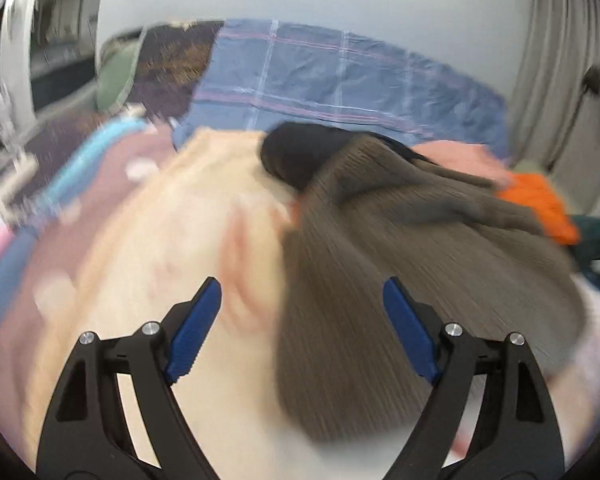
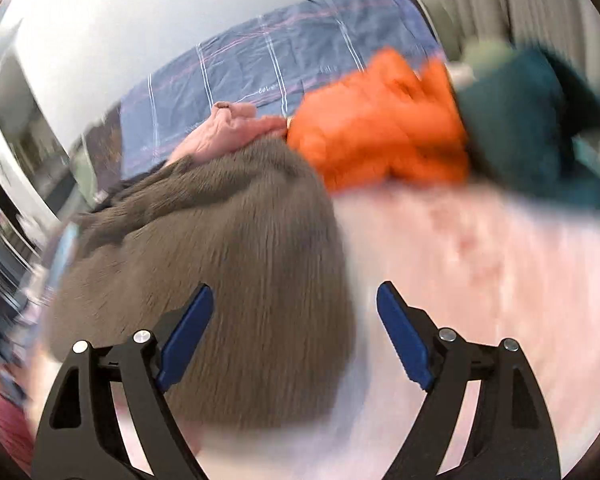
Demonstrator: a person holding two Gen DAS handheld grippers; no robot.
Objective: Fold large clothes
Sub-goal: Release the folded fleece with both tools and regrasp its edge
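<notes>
A brown ribbed knit sweater (image 1: pixel 400 264) lies bunched on a bed over a pale peach blanket (image 1: pixel 172 232); it also shows in the right wrist view (image 2: pixel 220 248). My left gripper (image 1: pixel 302 296) is open and empty, its jaws wide apart just above the sweater's left edge. My right gripper (image 2: pixel 294 300) is open and empty above the sweater's right edge and a pale pink cover (image 2: pixel 480 264). Both views are motion-blurred.
A black garment (image 1: pixel 296 152) lies behind the sweater. An orange garment (image 2: pixel 380 132), a pink garment (image 2: pixel 224 128) and a dark teal garment (image 2: pixel 532 132) are piled at the back right. A blue plaid quilt (image 1: pixel 320 76) lies against the wall. Grey curtains (image 1: pixel 556 60) hang right.
</notes>
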